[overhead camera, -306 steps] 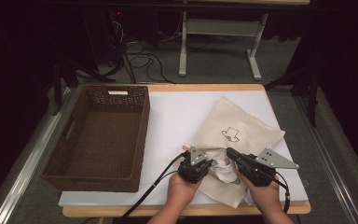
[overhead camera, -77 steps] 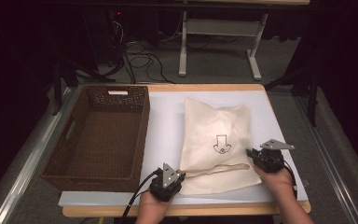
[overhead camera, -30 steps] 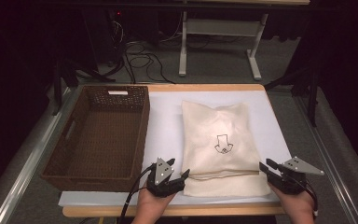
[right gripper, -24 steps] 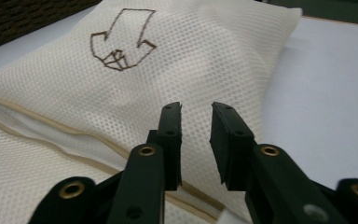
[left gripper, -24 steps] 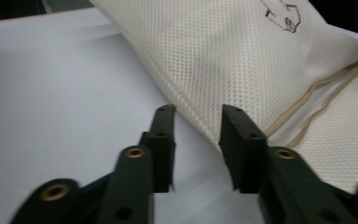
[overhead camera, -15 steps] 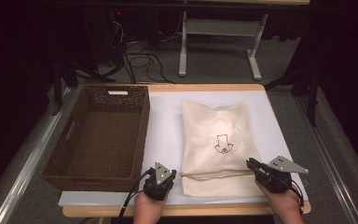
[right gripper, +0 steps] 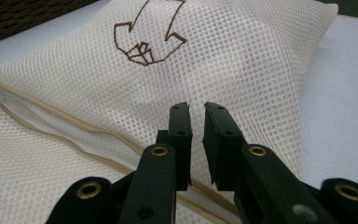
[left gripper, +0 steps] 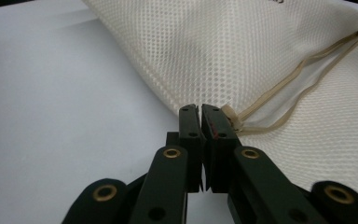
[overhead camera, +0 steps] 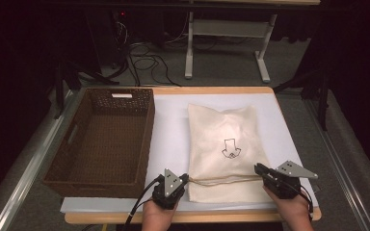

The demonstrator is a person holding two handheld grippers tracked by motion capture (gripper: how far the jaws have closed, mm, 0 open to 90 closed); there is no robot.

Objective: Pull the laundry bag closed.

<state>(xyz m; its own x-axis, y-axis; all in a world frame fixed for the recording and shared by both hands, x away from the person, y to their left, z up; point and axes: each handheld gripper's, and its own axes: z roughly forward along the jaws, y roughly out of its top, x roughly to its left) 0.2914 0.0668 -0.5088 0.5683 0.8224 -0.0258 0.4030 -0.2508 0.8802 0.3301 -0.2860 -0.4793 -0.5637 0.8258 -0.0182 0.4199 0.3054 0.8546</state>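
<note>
A cream mesh bag [overhead camera: 224, 144] with a brown arrow drawing lies flat on the white mat [overhead camera: 171, 125]. A tan cord line [overhead camera: 226, 180] crosses its near end. My left gripper [overhead camera: 185, 179] is at the bag's near left corner. In the left gripper view it [left gripper: 200, 108] is shut, its tips at the bag's [left gripper: 261, 46] edge beside the cord's end tab [left gripper: 230, 116]. I cannot tell whether mesh is pinched. My right gripper [overhead camera: 258, 168] is at the bag's right edge. Its jaws [right gripper: 196, 106] have just been closing and stand nearly together on the mesh [right gripper: 214, 60].
An empty brown wicker basket [overhead camera: 147, 130] stands on the left of the table, close to the bag. Bare white mat lies between them and at the bag's right. The table's near edge is just under both hands. Cables and a desk frame lie on the floor behind.
My right gripper has come in leftward from the mat's right edge to the bag's edge. The left gripper's jaws have closed at the bag's corner. The bag has not moved.
</note>
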